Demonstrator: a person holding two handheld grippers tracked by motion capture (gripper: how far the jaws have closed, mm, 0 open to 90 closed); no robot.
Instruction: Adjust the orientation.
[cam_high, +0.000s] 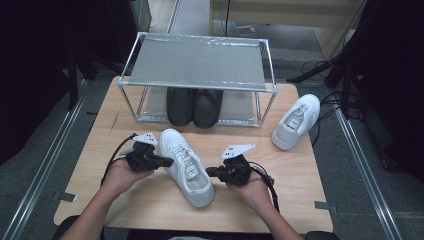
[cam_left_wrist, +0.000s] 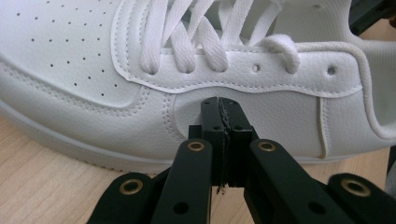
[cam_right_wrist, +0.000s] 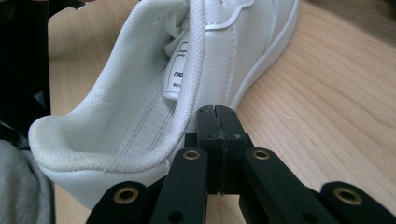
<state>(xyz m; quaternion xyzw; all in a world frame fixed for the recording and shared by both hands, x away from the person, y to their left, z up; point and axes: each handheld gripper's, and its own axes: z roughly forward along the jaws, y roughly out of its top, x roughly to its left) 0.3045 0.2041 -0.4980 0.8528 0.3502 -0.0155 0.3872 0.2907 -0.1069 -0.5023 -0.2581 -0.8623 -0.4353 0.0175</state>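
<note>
Two claws flank a white shoe (cam_high: 186, 167) on the table (cam_high: 150, 200).
The left claw (cam_high: 170, 161) presses its closed jaws against the shoe's side; the right claw (cam_high: 208, 172), jaws also together and empty, sits at the heel collar. A second white shoe (cam_high: 296, 121) lies well apart.

- A white tongue label (cam_right_wrist: 176, 74) inside the white sneaker (cam_right_wrist: 140, 93) near the table's front edge carried dark print; only the letters "nic" could be made out.
- The smaller print beneath them was too blurred to read.
</note>
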